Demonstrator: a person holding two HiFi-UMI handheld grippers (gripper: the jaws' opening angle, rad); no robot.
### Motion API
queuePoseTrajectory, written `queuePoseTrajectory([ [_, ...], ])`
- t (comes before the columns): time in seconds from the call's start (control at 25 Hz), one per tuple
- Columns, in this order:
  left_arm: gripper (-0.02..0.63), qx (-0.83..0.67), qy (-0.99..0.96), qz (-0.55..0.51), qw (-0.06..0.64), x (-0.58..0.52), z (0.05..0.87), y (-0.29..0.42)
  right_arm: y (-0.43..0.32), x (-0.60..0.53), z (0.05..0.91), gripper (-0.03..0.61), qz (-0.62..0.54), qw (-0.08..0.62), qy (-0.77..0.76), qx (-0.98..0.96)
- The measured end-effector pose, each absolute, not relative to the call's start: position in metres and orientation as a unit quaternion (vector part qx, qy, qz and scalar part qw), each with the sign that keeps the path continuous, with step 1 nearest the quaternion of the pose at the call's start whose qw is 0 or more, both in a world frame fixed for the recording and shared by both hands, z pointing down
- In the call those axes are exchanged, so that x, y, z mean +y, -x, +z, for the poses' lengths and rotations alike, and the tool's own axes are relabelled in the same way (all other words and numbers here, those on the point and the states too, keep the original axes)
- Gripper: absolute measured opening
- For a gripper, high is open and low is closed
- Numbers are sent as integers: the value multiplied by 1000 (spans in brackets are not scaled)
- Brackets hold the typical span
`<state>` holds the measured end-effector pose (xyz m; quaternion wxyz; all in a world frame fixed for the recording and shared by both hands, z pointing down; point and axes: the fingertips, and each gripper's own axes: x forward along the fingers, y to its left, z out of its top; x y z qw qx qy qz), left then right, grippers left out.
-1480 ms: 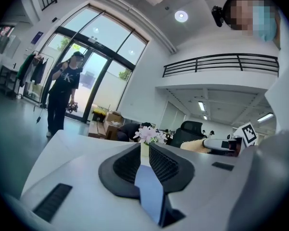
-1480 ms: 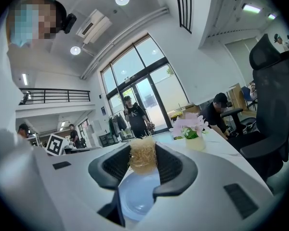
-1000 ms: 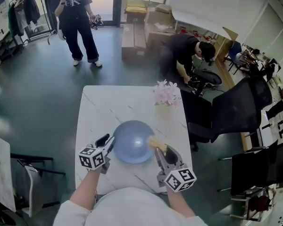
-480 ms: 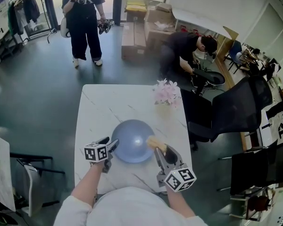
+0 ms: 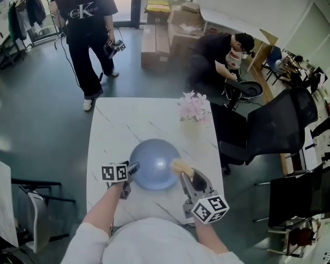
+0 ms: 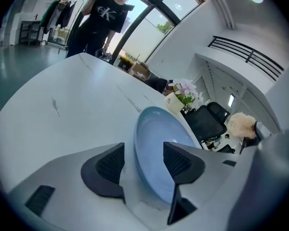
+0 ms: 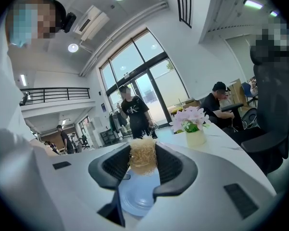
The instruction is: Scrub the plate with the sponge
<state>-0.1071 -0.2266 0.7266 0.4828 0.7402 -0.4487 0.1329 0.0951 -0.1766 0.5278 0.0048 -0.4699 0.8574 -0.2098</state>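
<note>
A blue plate (image 5: 154, 164) lies on the white marble table (image 5: 126, 125) in front of me. My left gripper (image 5: 131, 172) is at the plate's left rim. In the left gripper view its jaws (image 6: 143, 160) stand wide apart, with the plate (image 6: 156, 143) rim between them and a gap on each side, so neither pad presses on it. My right gripper (image 5: 186, 176) is at the plate's right edge, shut on a yellow fibrous sponge (image 5: 179, 165). The right gripper view shows the sponge (image 7: 142, 155) pinched between the pads (image 7: 116, 166), above the plate (image 7: 135, 196).
A small vase of pink flowers (image 5: 194, 111) stands at the table's far right. A person in black (image 5: 88, 32) stands just beyond the far left corner. Another person (image 5: 214, 59) bends over by boxes. A black office chair (image 5: 275, 131) is right of the table.
My left gripper's jaws have opened off the plate's rim and it has shifted slightly right. The standing person has walked nearer to the table. The right gripper has stayed put.
</note>
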Motion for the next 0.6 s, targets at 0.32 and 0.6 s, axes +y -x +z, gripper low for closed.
queuePoseTrajectory([
  [0.32,118,-439,-741,183,474,-224,742,106,-98,-179,530,160,-211,0,473,855],
  [0.6,63,-451,-713,149,516,-226,743,110,-99,-180,530,160,-215,-2,476,853],
])
